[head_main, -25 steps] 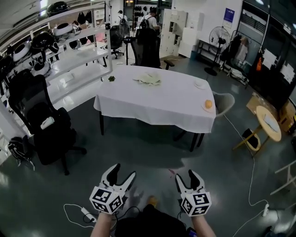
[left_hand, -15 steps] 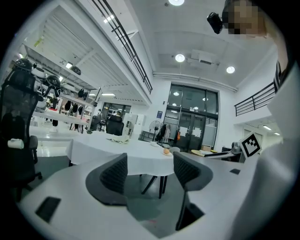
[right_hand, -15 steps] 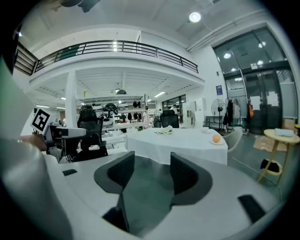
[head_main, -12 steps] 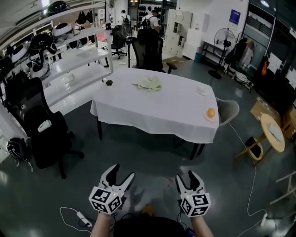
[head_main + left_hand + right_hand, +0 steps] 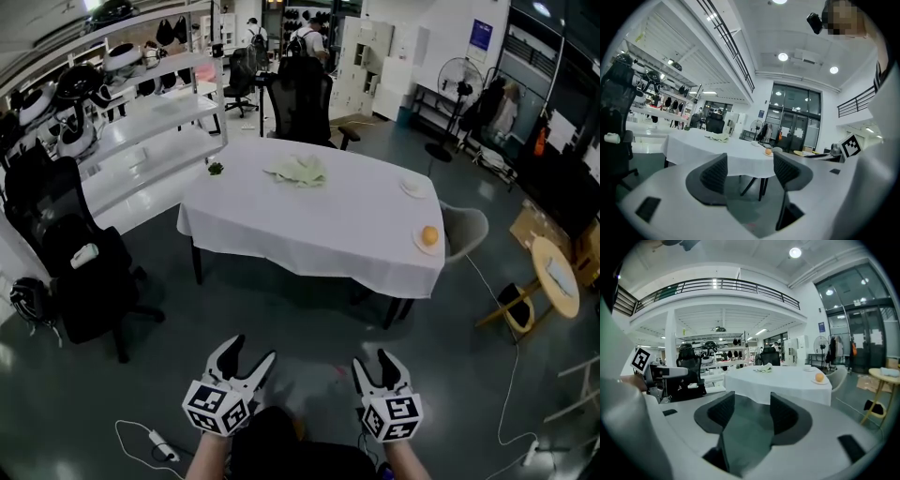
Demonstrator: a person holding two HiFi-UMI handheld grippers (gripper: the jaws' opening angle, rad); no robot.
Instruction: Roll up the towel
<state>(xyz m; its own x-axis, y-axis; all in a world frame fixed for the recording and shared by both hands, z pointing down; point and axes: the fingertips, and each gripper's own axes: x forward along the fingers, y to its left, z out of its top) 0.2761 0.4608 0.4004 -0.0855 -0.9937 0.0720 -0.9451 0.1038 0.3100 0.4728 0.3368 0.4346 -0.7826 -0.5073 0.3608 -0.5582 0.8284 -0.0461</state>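
A white-clothed table (image 5: 319,225) stood on glossy dark floor (image 5: 281,319); white shelving (image 5: 141,122) and 1 black office chair (image 5: 80,272) lined the left, a fan (image 5: 461,80) behind.

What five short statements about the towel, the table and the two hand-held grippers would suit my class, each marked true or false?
1. The towel lies crumpled on the far part of the table. True.
2. The left hand-held gripper and the right hand-held gripper are over the floor, short of the table. True.
3. The left hand-held gripper is shut on the towel. False: its jaws stand apart with nothing between them, and the towel is far off.
4. An orange sits on a small plate near the table's right edge. True.
5. The table top is bare wood. False: a white cloth covers it.
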